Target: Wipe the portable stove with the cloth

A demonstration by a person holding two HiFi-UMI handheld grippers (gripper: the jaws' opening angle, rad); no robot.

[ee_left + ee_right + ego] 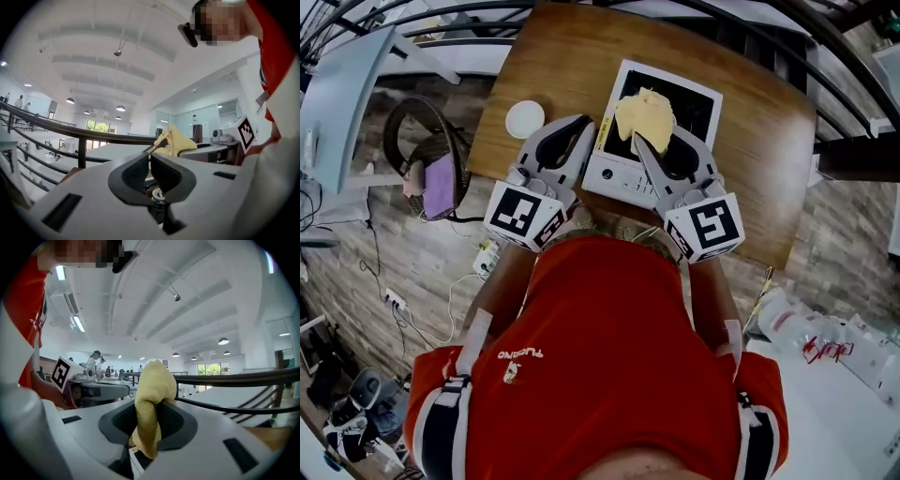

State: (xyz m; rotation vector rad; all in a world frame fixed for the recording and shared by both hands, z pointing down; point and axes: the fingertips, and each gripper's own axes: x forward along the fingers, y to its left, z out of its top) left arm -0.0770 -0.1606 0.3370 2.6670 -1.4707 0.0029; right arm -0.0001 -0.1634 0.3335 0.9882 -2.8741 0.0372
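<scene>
The right gripper [642, 142] is clamped on the yellow cloth [645, 114] above the portable stove [611, 174] on the wooden table [769, 169], while the left gripper [583, 125], just to its left, has its jaws together and empty.

Left tool [587, 120] pinched closed, empty; right tool [639, 141] clamped on the cloth [645, 112], both level, side by side.

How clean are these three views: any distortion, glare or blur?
Head view: strong fisheye bending, even light, stove sharp. Left gripper view: black round vignette, bright ceiling, left gripper slightly soft up close. Right gripper view: same vignette, cloth crisp, no strong glare.
</scene>
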